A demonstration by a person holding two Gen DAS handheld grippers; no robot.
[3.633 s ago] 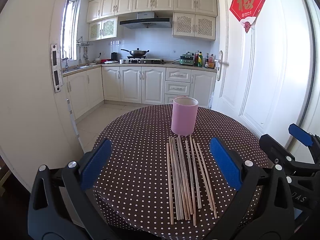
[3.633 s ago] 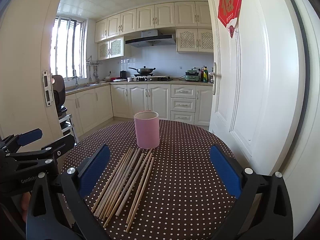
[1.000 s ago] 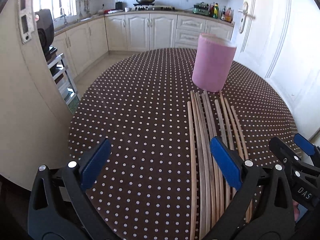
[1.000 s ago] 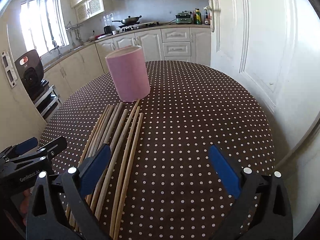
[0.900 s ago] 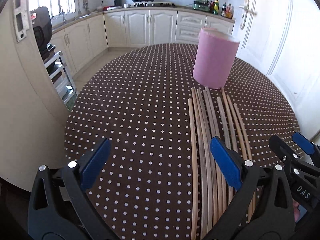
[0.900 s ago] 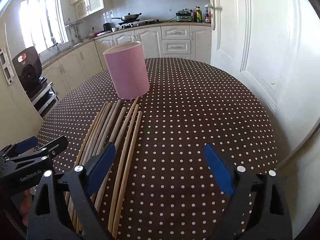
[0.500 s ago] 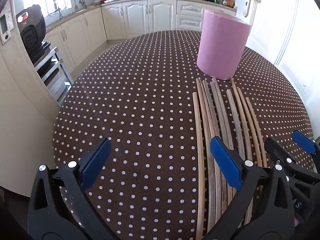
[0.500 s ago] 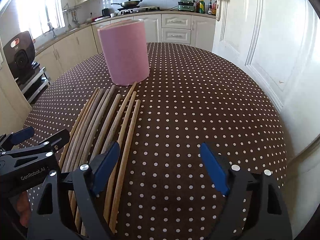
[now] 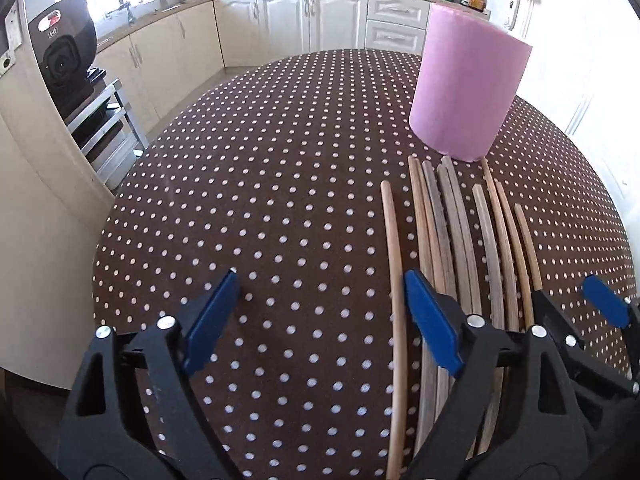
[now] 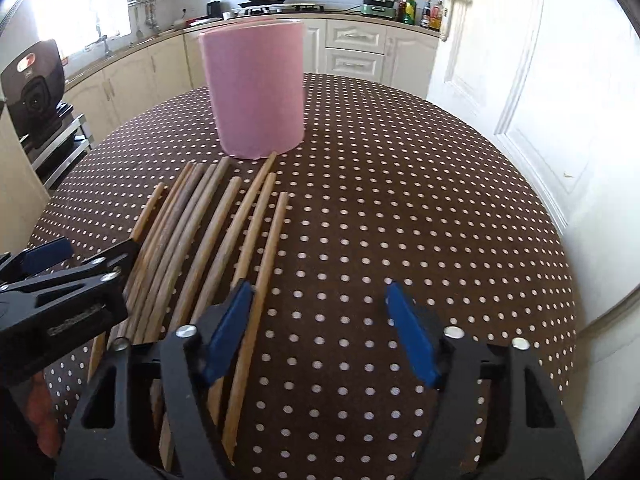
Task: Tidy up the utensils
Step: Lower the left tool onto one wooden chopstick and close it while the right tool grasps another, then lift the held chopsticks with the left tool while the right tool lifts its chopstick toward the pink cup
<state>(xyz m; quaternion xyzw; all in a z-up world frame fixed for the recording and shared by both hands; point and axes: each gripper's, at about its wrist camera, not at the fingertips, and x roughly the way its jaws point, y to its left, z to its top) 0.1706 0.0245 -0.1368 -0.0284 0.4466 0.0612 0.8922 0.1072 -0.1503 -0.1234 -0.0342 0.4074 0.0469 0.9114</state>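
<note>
Several wooden chopsticks (image 9: 460, 220) (image 10: 208, 232) lie side by side on the round brown polka-dot table (image 9: 260, 200) (image 10: 400, 200), their far tips at an upright pink cup (image 9: 468, 92) (image 10: 256, 88). My left gripper (image 9: 320, 284) hovers low over the row's left edge. Its jaws are closing, and only the leftmost chopstick lies between them, close to the right finger. My right gripper (image 10: 319, 290) hovers over the row's right edge, jaws closing too. The rightmost chopstick lies just inside its left finger. No pad presses on a stick.
A black appliance (image 9: 64, 64) sits on a metal rack beyond the table's left edge. A white door (image 10: 540, 80) stands close on the right. Kitchen cabinets (image 9: 300, 28) line the back wall. Each gripper shows at the side of the other's view.
Both grippers have come forward and lower toward the chopsticks, so the cup looks larger. Both pairs of jaws have narrowed, the right pair more.
</note>
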